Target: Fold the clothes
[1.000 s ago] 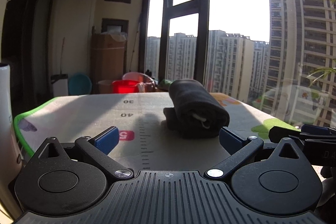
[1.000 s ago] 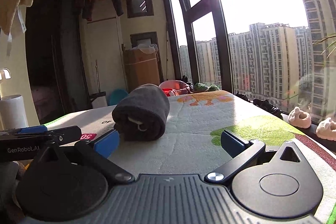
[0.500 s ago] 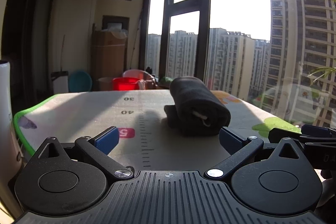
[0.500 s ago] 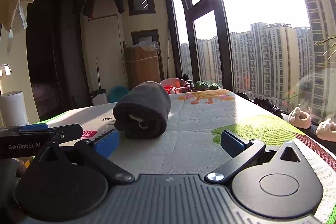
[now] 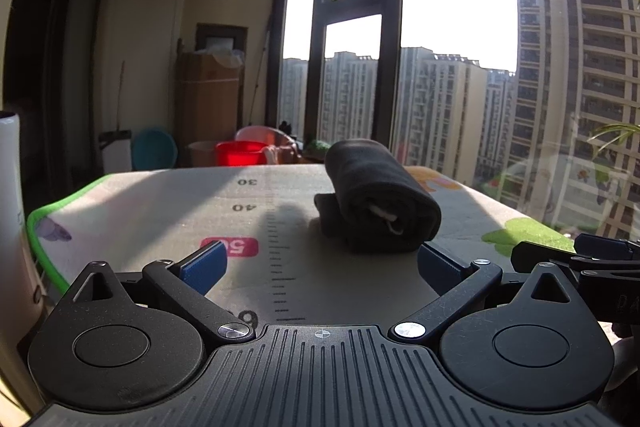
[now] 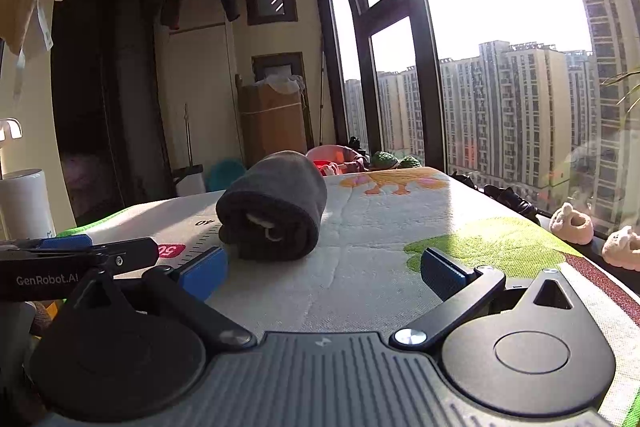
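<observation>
Jaws spread, rolled garment (image 5: 382, 195) on printed mat (image 5: 160, 203)

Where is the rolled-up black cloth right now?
The cloth lies on the mat, just right of the printed ruler near its 40 mark, ahead of both open claws; neither touches it.

My left gripper (image 5: 322, 263), jaws spread wide, blue fingertips (image 5: 203, 260) empty and level. My right gripper (image 6: 323, 269), likewise spread and holding nothing. The two sit side by side, each one's fingers visible at the edge of the other's view.
</observation>
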A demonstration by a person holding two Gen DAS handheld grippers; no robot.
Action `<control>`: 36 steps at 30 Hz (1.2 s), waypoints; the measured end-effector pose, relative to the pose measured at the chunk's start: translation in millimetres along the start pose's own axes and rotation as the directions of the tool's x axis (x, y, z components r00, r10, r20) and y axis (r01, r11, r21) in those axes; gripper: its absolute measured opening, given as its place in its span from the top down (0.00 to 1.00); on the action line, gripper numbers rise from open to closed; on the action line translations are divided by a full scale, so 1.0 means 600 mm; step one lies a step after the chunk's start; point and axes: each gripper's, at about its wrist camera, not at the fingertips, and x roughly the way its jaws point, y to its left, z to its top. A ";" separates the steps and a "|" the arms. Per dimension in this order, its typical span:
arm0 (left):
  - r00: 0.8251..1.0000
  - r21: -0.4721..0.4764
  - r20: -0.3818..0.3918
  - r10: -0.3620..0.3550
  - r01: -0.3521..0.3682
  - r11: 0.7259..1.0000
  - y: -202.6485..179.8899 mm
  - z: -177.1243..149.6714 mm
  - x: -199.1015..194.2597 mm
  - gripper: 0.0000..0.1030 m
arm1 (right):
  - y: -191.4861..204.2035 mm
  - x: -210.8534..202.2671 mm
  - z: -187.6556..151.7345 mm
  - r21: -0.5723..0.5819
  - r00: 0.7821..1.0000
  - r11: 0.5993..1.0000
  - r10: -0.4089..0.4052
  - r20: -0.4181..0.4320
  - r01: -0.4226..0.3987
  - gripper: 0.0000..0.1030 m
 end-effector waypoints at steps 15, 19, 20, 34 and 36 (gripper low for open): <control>0.983 -0.066 -0.179 -0.038 0.026 0.997 -0.010 0.049 -0.039 0.00 | 0.017 -0.044 0.079 -0.040 0.980 0.996 -0.086 -0.179 0.080 0.00; 0.980 -0.034 -0.198 -0.005 -0.002 0.999 -0.017 0.047 -0.041 0.00 | 0.024 -0.039 0.069 -0.051 0.975 0.995 -0.092 -0.201 0.083 0.00; 0.979 -0.024 -0.203 0.011 -0.016 1.000 -0.021 0.046 -0.042 0.00 | 0.022 -0.036 0.067 -0.036 0.974 0.997 -0.077 -0.215 0.071 0.00; 0.967 -0.043 -0.256 0.015 -0.027 0.999 -0.015 0.039 -0.042 0.00 | 0.026 -0.027 0.054 -0.037 0.965 0.997 -0.079 -0.250 0.072 0.00; 0.965 -0.042 -0.263 0.017 -0.030 0.999 -0.015 0.037 -0.040 0.00 | 0.026 -0.025 0.052 -0.036 0.963 0.997 -0.073 -0.259 0.066 0.00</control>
